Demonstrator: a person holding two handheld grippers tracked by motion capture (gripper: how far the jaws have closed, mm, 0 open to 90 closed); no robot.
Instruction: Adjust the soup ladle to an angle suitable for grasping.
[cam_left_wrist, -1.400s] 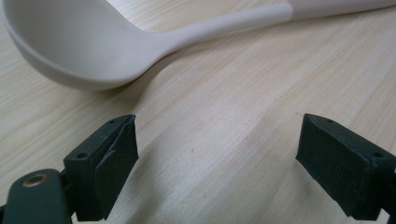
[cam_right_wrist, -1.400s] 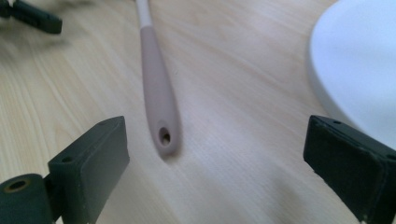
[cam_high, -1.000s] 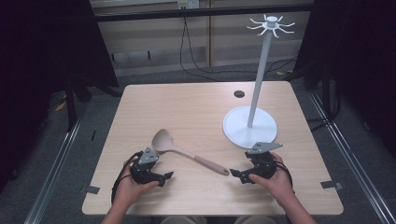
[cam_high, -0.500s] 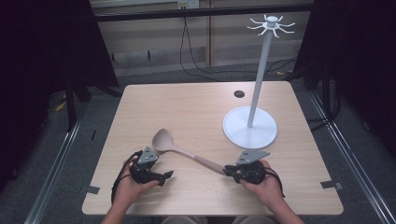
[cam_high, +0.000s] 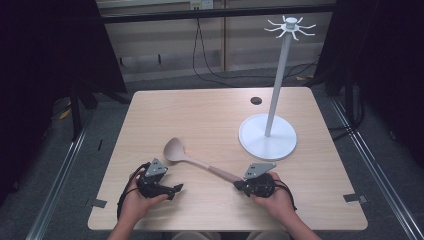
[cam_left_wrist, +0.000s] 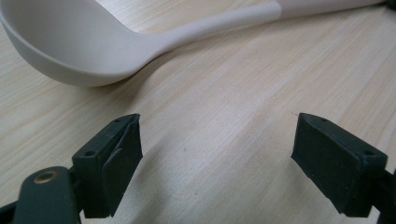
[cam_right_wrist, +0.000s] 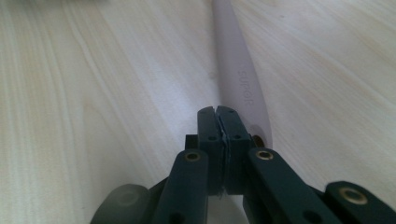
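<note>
- Lying flat on the wooden table, the pale ladle runs on a slant: bowl up toward 10 o'clock, handle end down toward 4 o'clock.
- The right gripper sits right at that handle end. Its jaws have just been closing and now meet pad to pad with nothing between them. In the right gripper view the ladle's handle runs straight away from the shut tips toward 12 o'clock, its hanging-hole end just beside the tips on the 3 o'clock side, so the grip has missed the handle or only nudges against it; I can't tell if they touch.
- The left gripper rests near the front edge, jaws spread wide and holding nothing. The ladle's bowl lies past its fingertips toward 11 o'clock, near but apart, bare table between the jaws.
- I'd judge the right hand the nearer one for a pick-up: the handle lies along its line of reach, so its jaws would need to part and shift slightly toward 3 o'clock to straddle it.
- The ladle looks like smooth matte plastic or silicone in off-white: a deep round bowl, a slim neck, and a slightly pinker, broader grip with faint raised lettering.
- The white hanging stand with hooks on top waits at 1 o'clock from the right hand, well apart.
</note>
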